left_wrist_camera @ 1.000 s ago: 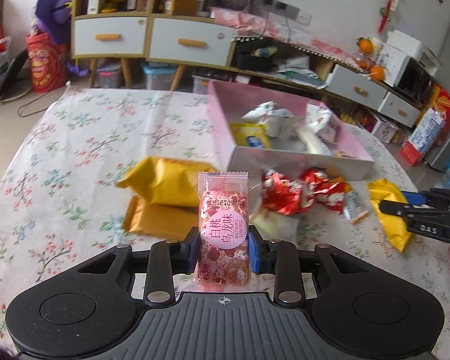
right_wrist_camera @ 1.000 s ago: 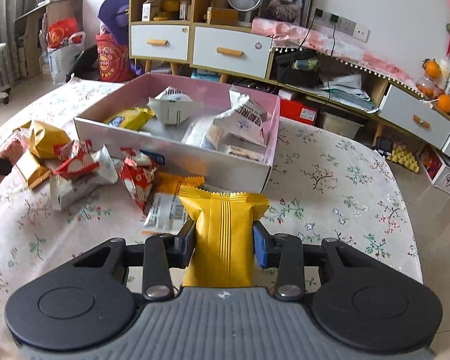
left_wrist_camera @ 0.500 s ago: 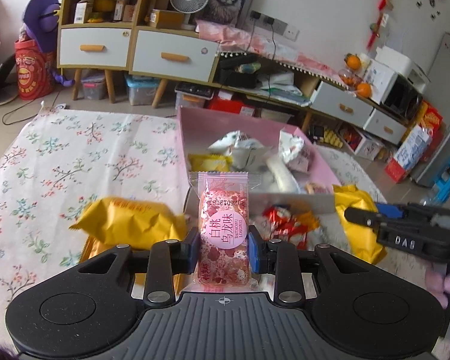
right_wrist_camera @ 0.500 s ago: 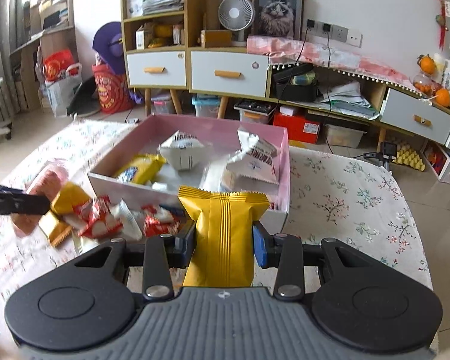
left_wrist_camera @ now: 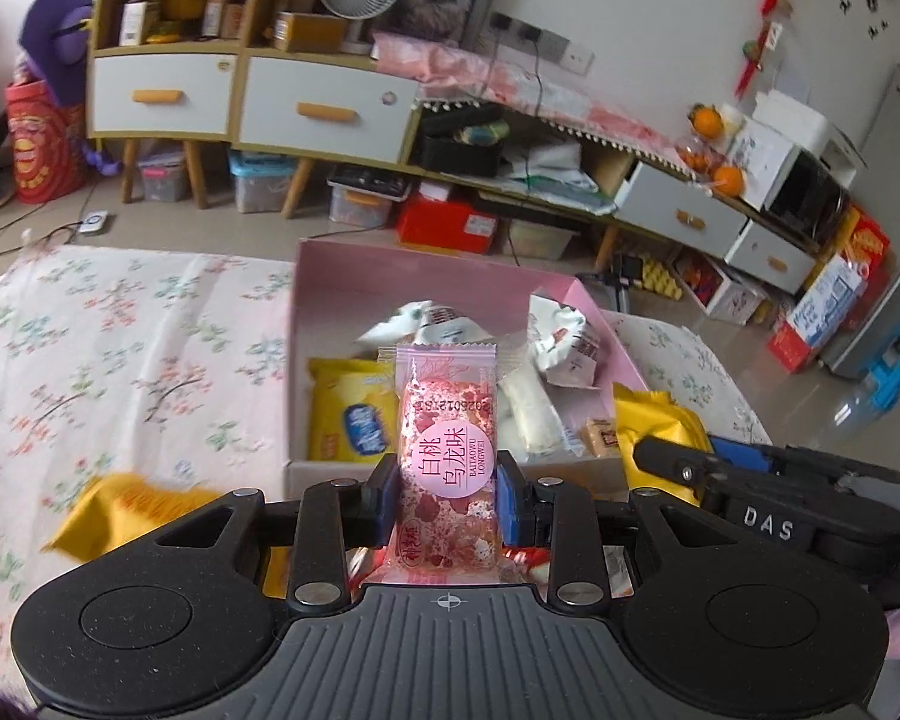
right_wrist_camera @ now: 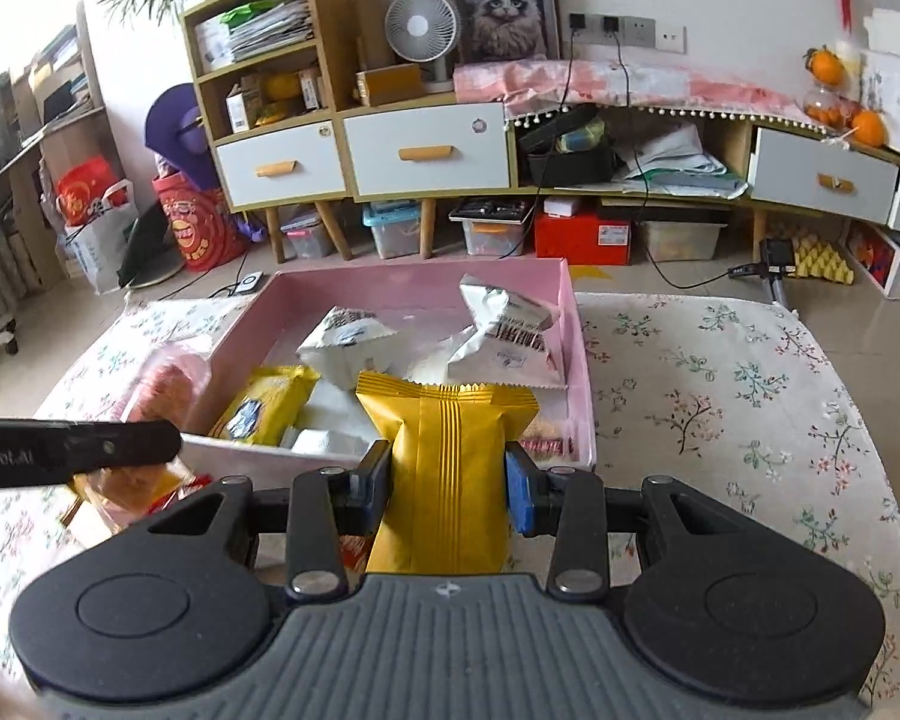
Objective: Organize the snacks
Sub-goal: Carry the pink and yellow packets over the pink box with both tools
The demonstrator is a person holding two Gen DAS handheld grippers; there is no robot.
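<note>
My left gripper (left_wrist_camera: 447,495) is shut on a pink snack packet (left_wrist_camera: 447,450) that stands upright between its blue pads, just before the near wall of the pink box (left_wrist_camera: 330,276). A gold snack packet (right_wrist_camera: 447,468) is clamped upright in my right gripper (right_wrist_camera: 448,495), over the near right corner of the pink box (right_wrist_camera: 576,348). Inside the box lie a yellow packet (right_wrist_camera: 264,408) and several white packets (right_wrist_camera: 504,330). The right gripper (left_wrist_camera: 648,450) also shows at the right of the left wrist view, and the left gripper's finger (right_wrist_camera: 120,447) at the left of the right wrist view.
Loose packets lie on the floral tablecloth (left_wrist_camera: 90,360) before the box: a gold one (left_wrist_camera: 126,510) at the left and red ones (left_wrist_camera: 528,564) under the left gripper. Behind the table stand drawer cabinets (right_wrist_camera: 426,150), storage bins and a fan (right_wrist_camera: 420,24).
Both grippers have lifted and moved toward the pink box with their packets still clamped. The box interior now shows more from above, and the loose packets have slid under the grippers.
</note>
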